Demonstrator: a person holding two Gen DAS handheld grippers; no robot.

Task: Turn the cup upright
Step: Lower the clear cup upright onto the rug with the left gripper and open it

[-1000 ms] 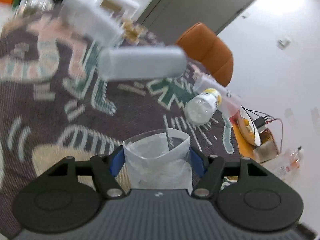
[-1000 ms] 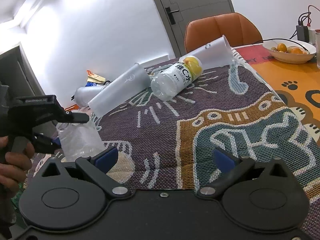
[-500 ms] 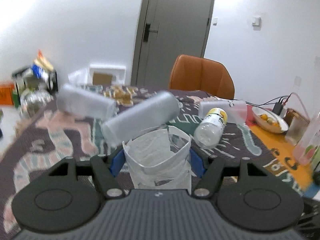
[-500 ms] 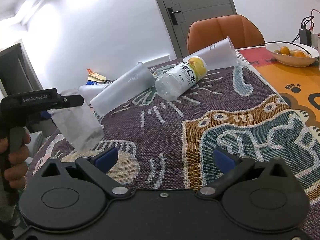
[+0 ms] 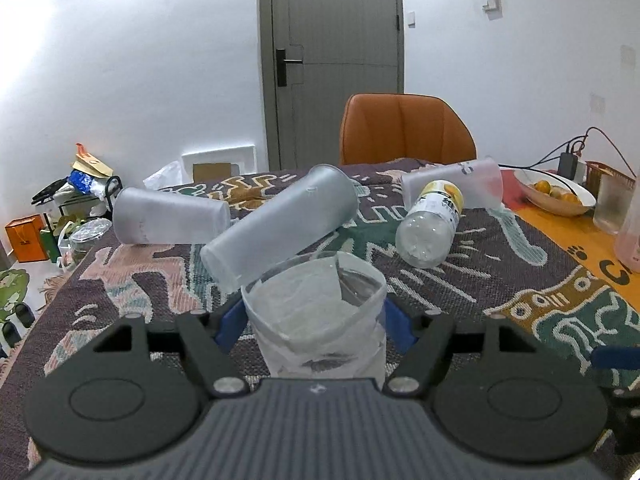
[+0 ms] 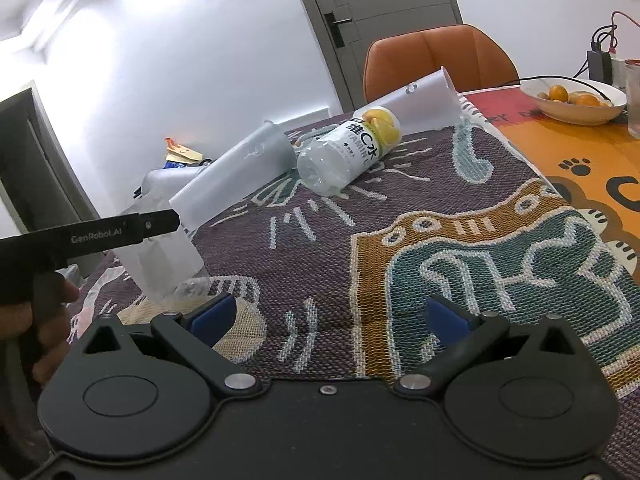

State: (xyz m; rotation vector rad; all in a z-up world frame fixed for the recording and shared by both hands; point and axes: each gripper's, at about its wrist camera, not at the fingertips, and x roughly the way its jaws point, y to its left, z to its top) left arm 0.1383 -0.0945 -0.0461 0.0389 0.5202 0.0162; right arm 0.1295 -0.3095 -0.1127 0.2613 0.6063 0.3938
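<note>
One cup (image 5: 316,316) in left gripper (image 5: 314,322), paper-lined

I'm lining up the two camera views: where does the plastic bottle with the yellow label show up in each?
Left wrist view: the bottle lies on its side right of centre, beyond the cup held in the left hand-held gripper.
Right wrist view: the bottle lies above centre, mid-table.
Shared landmark: the orange chair stands behind it.

Lower frame: the right tongs (image 6: 328,320) gape wide over the patterned worktop (image 6: 460,240). At left, the left tongs (image 6: 160,222) clamp a clear cup (image 6: 164,260), mouth up.
</note>
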